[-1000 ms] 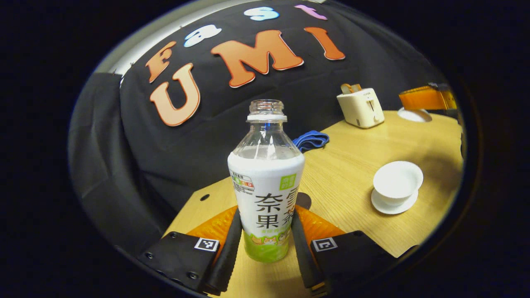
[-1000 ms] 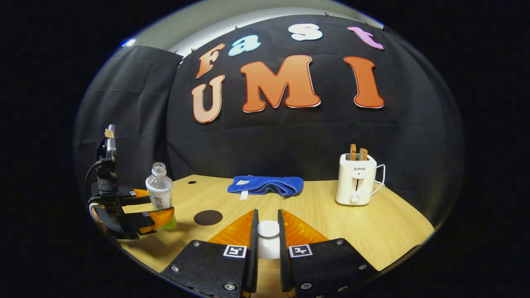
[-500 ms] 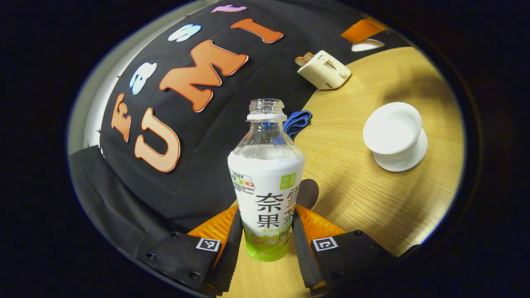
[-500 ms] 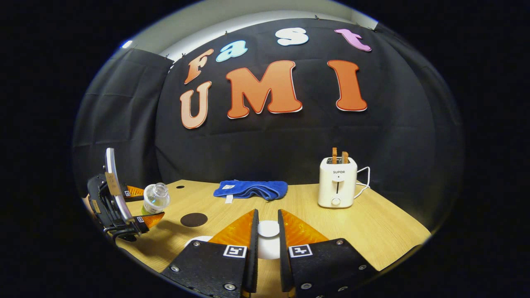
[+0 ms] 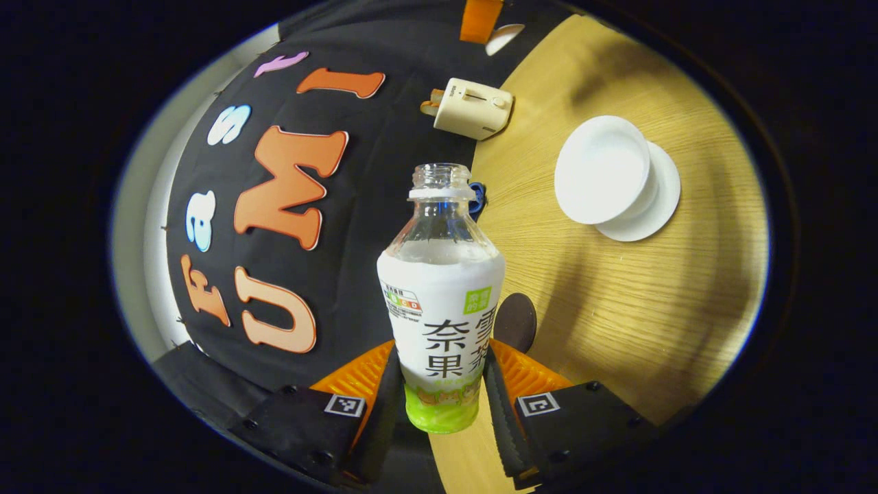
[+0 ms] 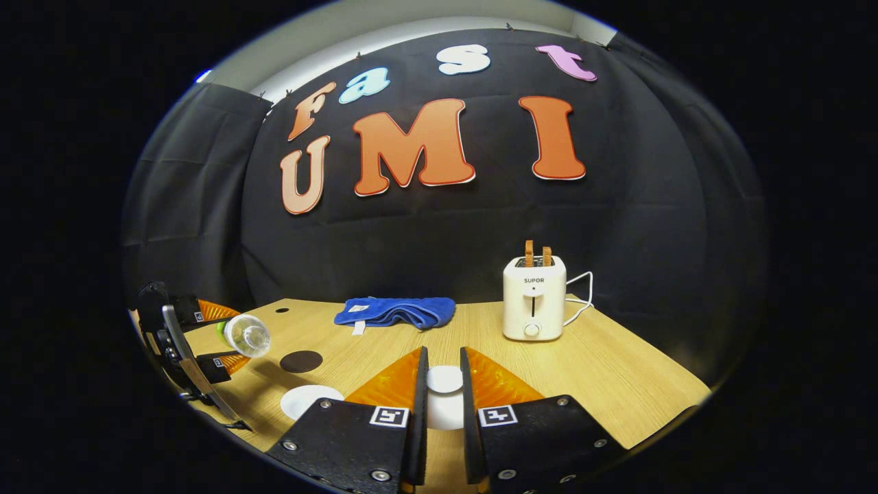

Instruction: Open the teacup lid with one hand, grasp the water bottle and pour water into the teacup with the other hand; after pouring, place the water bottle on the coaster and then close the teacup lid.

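While the wooden surface (image 6: 617,384) carries the open teacup (image 5: 602,169) on its saucer, we judge the task roughly half done: lid off, pouring not yet visible. Our left claw (image 5: 439,405) grips the uncapped water bottle (image 5: 440,302), tipped hard over toward the cup. Our right claw (image 6: 443,391) holds the lid (image 6: 444,379) aloft. Left for us: pour, set the bottle on the dark coaster (image 6: 301,361), replace the lid.

Toaster (image 6: 534,307) right of towel (image 6: 394,311) — both at table's (image 6: 617,377) rear.
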`<state>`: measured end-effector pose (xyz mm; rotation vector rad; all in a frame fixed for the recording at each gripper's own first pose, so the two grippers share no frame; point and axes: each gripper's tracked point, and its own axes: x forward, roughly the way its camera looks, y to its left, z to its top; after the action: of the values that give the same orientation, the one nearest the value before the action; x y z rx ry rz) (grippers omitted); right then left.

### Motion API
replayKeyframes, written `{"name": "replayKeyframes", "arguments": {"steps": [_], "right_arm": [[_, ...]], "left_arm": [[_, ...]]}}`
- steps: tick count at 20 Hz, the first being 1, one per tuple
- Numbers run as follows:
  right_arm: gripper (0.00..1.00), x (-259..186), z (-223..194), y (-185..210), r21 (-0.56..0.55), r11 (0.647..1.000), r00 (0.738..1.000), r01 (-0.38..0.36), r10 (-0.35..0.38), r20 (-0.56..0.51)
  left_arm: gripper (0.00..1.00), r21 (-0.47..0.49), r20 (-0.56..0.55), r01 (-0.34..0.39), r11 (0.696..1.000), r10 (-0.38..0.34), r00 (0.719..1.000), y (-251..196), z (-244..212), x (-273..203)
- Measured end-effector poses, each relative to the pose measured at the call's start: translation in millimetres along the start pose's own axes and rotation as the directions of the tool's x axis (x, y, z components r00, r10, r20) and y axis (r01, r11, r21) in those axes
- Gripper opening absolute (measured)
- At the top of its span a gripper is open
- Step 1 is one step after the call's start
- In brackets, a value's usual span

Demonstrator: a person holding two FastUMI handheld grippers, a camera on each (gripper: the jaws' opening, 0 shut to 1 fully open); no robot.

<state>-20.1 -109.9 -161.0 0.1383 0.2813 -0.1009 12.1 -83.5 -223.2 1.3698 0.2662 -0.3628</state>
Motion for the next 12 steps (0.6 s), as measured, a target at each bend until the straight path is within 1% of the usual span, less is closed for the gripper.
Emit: {"name": "replayKeyframes", "arguments": {"steps": [1, 3, 4, 5, 8, 12], "right_arm": [[0.23, -0.1, 1.4, -1.3, -0.003, 1.000, 1.000, 0.002, -0.002, 0.002], [0.23, -1.2, 3.1, -2.5, -0.008, 1.000, 1.000, 0.006, -0.006, 0.009], [0.23, -2.2, 4.7, -3.4, -0.008, 1.000, 1.000, 0.006, -0.006, 0.014], [0.23, -2.6, 6.0, -3.3, -0.007, 1.000, 1.000, 0.004, -0.004, 0.016], [0.23, -3.6, 6.7, -5.8, -0.001, 1.000, 1.000, 0.007, -0.007, 0.019], [0.23, -3.9, 8.2, -3.8, -0.005, 1.000, 1.000, -0.003, 0.003, 0.022]], "left_arm": [[0.66, 0.019, 0.007, 0.000, 1.000, 0.000, 1.000, -1.2, 3.1, 0.8], [0.66, 0.065, 0.038, 0.001, 0.998, -0.003, 0.999, -3.8, 13.9, 1.9], [0.64, 0.099, 0.043, -0.003, 0.995, -0.001, 0.999, -4.4, 14.5, 1.9], [0.66, 0.127, 0.047, -0.007, 0.992, 0.001, 0.999, -4.8, 14.6, 2.5], [0.66, 0.178, 0.044, 0.000, 0.984, -0.008, 0.999, -8.4, 11.3, 7.3], [0.66, 0.246, 0.056, -0.013, 0.969, -0.001, 0.998, -3.1, 16.8, 6.1]]}}
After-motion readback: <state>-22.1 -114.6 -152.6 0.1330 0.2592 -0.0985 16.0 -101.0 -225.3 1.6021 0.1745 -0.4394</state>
